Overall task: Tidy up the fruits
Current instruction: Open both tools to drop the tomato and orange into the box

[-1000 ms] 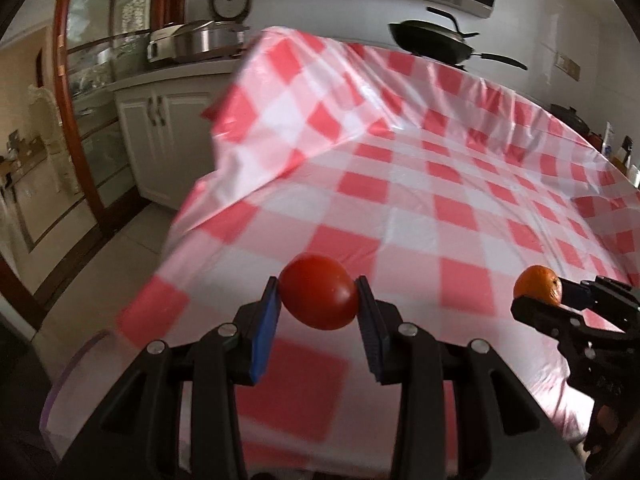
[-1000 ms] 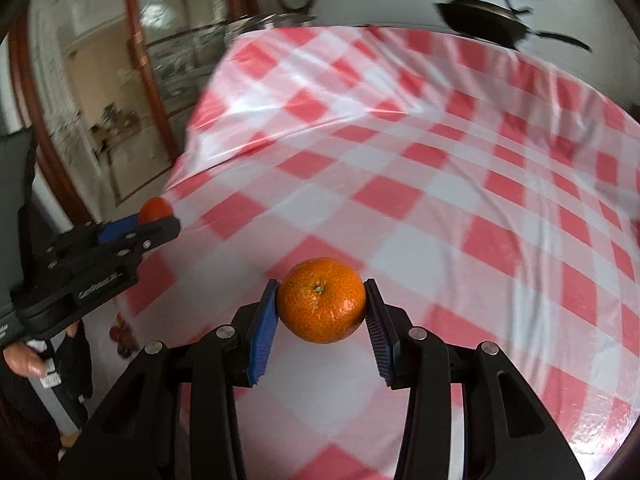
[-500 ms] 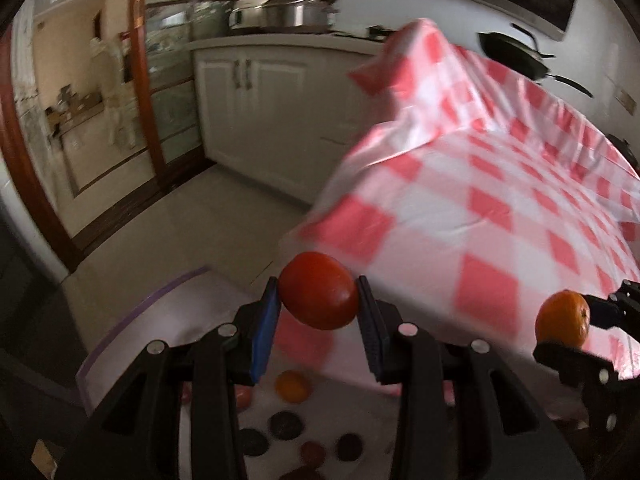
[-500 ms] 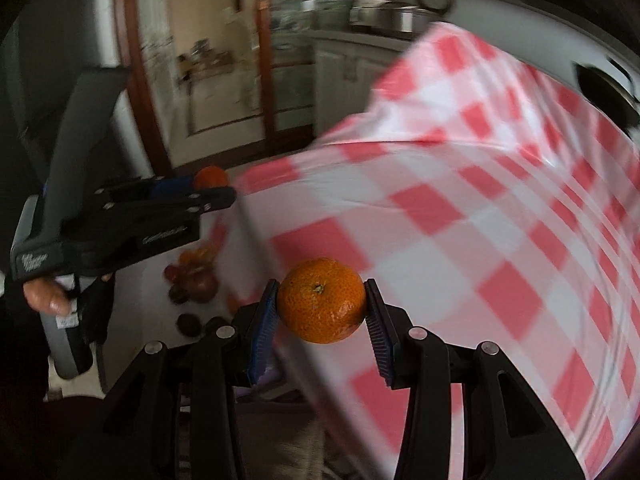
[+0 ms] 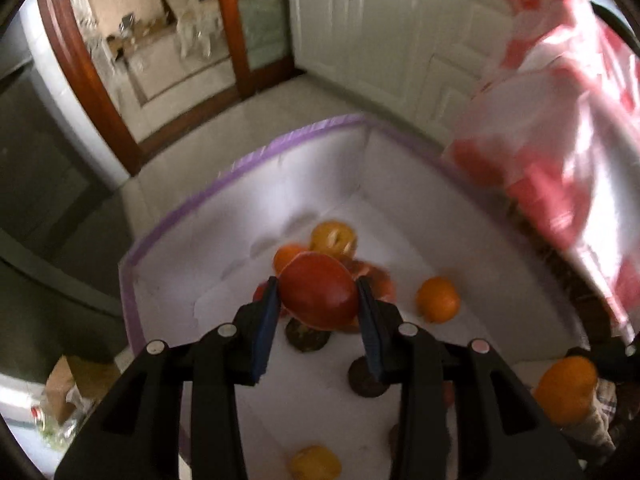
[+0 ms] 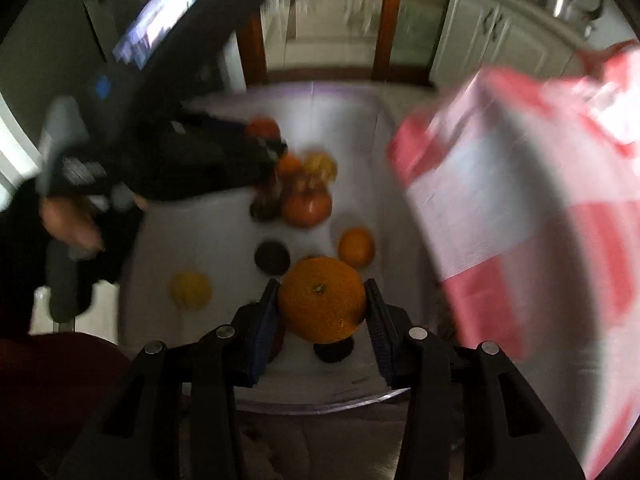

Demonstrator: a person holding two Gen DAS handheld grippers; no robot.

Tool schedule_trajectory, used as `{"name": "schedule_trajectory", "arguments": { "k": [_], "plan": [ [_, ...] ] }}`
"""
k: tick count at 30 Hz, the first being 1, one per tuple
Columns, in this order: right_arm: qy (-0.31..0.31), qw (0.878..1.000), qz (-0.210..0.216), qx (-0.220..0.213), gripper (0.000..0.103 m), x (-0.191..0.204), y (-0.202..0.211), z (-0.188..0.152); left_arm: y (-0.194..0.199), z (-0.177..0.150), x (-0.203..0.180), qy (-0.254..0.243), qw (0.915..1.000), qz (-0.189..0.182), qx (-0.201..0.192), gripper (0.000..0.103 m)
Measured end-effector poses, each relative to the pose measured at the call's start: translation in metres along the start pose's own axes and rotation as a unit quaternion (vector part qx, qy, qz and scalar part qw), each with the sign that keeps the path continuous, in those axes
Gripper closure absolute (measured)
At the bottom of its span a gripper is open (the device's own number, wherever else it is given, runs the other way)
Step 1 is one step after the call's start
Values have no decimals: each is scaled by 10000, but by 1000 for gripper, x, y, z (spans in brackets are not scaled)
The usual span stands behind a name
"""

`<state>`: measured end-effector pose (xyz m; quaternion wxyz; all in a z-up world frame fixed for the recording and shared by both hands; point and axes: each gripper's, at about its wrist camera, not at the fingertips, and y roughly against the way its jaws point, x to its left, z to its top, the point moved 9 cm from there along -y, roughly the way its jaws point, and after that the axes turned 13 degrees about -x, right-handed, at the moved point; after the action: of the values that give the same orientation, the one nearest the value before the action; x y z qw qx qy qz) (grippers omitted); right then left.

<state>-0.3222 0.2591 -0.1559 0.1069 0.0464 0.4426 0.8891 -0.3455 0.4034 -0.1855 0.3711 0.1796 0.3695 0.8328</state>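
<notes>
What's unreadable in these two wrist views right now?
- Left wrist: fruit under the tomato in the left gripper is hidden; count unclear.
- Left wrist: right gripper cut by the edge; only its orange shows.
- Right wrist: left gripper motion-blurred, its pads unreadable.
- Right wrist: dark fruit below the right gripper's orange is mostly covered; kind unclear.
- Both: bin near wall blocked by gripper bodies.

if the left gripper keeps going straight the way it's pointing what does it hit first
Probably the pile of fruit in the white purple-rimmed bin; left gripper, shut on a red tomato, points there, though depth is unclear.
</notes>
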Motion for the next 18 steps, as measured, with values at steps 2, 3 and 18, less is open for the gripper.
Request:
{"name": "schedule_trajectory", "arguments": {
  "k": [2, 3, 18],
  "plan": [
    [-71, 9999, -17, 148, 61, -5, -13, -4, -6, -6, 4, 12, 9999, 88, 90, 65],
    [-97, 9998, -49, 179, 61, -7, -17, -4, -9, -9, 5, 6, 9998, 110, 135, 65],
    [-48, 9996, -259, 97, 34, -16, -27, -3, -16, -17, 7, -48, 9995, 252, 177, 34]
  ]
}}
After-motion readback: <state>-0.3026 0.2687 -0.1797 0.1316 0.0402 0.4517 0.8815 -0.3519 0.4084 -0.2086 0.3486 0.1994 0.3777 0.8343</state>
